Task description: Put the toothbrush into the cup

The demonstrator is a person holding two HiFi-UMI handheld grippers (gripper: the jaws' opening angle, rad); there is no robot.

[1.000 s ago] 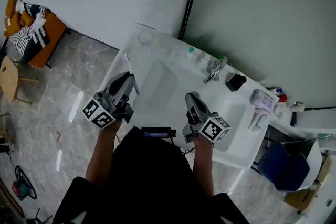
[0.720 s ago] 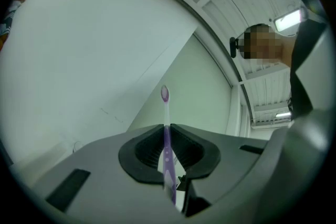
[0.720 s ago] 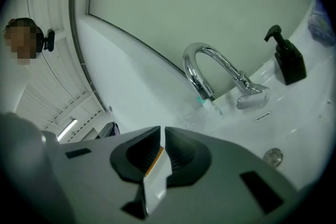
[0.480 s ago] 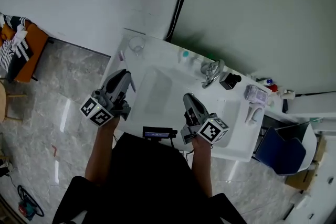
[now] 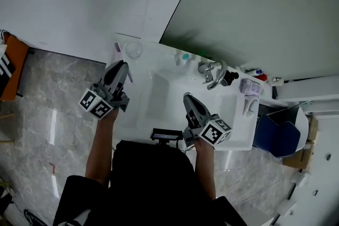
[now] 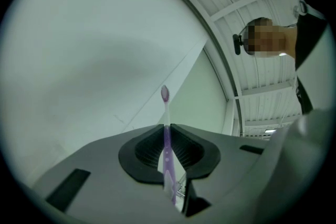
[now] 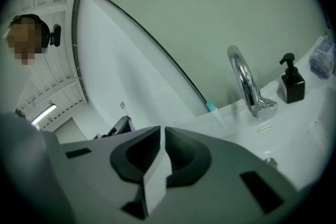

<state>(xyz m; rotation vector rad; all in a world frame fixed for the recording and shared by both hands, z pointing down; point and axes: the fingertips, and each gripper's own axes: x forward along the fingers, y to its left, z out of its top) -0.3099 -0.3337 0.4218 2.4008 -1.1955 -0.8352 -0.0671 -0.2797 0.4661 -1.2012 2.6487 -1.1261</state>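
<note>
A purple toothbrush stands up between the pads of my left gripper, which is shut on its handle with the brush head above the jaws. In the head view this left gripper hovers over the left end of the white counter, and the toothbrush head sticks out just left of a clear glass cup in the far left corner. My right gripper hangs over the sink's near edge. Its jaws are together with nothing between them.
A white sink basin lies between the grippers. Behind it are a chrome faucet, a black soap dispenser and a teal-capped tube. More toiletries sit at the counter's right end, and a blue bin stands beyond it.
My left gripper has carried the toothbrush toward the far left corner, closer to the cup. The right gripper has shifted a little, and the head view has swung.
</note>
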